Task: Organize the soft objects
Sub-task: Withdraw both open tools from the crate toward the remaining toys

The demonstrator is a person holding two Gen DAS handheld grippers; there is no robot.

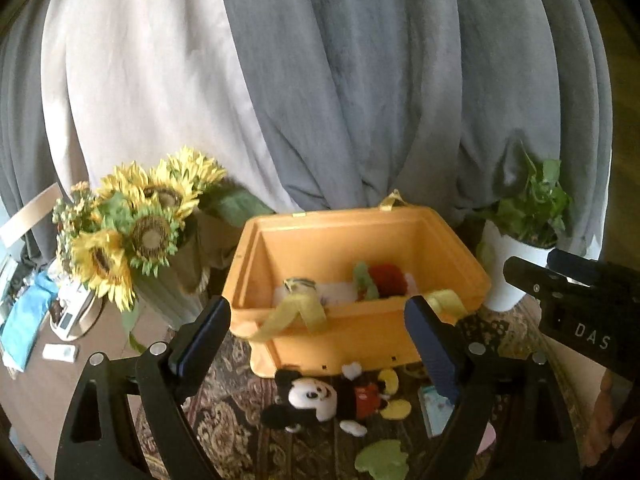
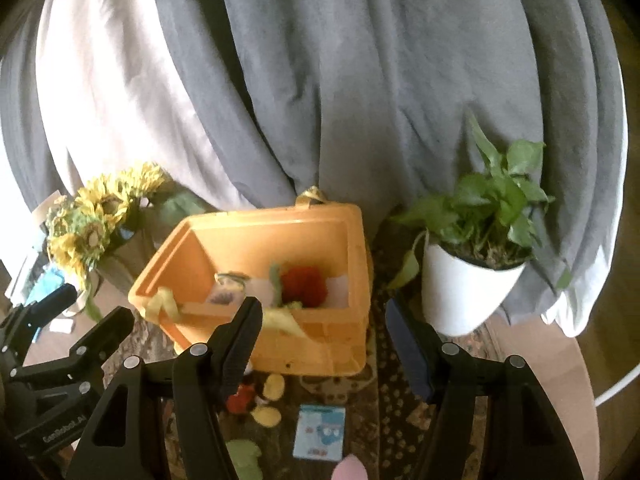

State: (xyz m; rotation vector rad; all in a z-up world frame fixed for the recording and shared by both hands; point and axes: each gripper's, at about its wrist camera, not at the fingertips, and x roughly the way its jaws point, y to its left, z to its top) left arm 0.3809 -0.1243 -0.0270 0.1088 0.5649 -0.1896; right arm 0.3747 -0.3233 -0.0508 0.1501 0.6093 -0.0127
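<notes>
1. Progress: the orange bin (image 1: 360, 280) already holds a few soft items: a red plush with green (image 1: 380, 280) and something pale beside it, lying on the bottom toward the near wall. Judged partly done

2. Left to do, left wrist view: mouse plush (image 1: 320, 398) lies on the patterned rug (image 1: 224, 412) at 6 o'clock of the bin, just in front of its near wall. A pale green soft piece (image 1: 380, 458) sits further toward 6 o'clock. A small blue-and-white packet (image 2: 319, 431) lies near them at about 5 o'clock of the bin; soft or not, cannot tell

3. Left gripper (image 1: 316, 340): jaws spread wide, nothing between the pads; they frame the bin's near wall and yellow strap (image 1: 296, 312) without touching. Released

4. Right gripper (image 2: 324, 344): jaws apart, empty, hanging over the bin's near right corner. Released. No toy in either tool

5. Surroundings: sunflower bouquet (image 1: 136, 228) at 9 o'clock of the bin, potted green plant in a white pot (image 2: 468, 288) at 3 o'clock, grey and white curtains (image 1: 360, 80) at 12 o'clock, clutter on the floor far left

6. In the way, as a judgement: the loose yellow straps droop over the near rim and could snag a jaw; pot and bouquet flank the bin closely, so wide swings risk a knock; both tools crowd the same side
</notes>
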